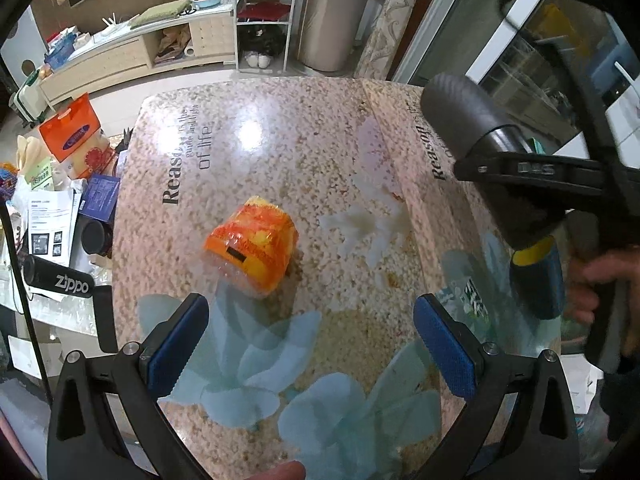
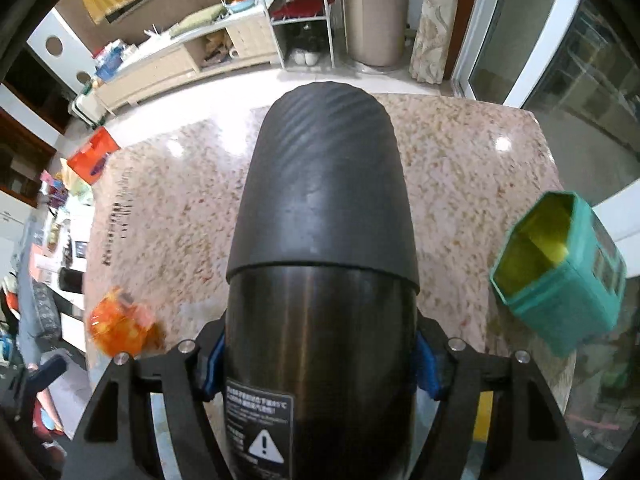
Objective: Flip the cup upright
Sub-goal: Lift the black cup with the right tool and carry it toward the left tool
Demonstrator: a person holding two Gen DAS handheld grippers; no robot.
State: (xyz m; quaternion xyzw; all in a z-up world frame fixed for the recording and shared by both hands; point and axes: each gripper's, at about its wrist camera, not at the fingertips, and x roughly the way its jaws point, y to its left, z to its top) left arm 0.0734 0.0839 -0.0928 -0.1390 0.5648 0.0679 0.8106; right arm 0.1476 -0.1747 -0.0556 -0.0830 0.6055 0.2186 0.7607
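The cup is a tall black flask-like cup (image 2: 320,264) with a ribbed dark cap end pointing away from the camera. My right gripper (image 2: 318,364) is shut on its steel body and holds it above the table. The cup also shows in the left wrist view (image 1: 480,132) at the upper right, tilted, cap end up and to the left, in the right gripper (image 1: 532,188). My left gripper (image 1: 312,340) is open and empty, low over the table near its front edge.
An orange plastic-wrapped cup (image 1: 254,242) lies on the speckled table (image 1: 280,140); it also shows in the right wrist view (image 2: 120,326). A green box (image 2: 560,268) with a yellow inside stands at the table's right. Clutter lies on a side table (image 1: 52,216) at the left.
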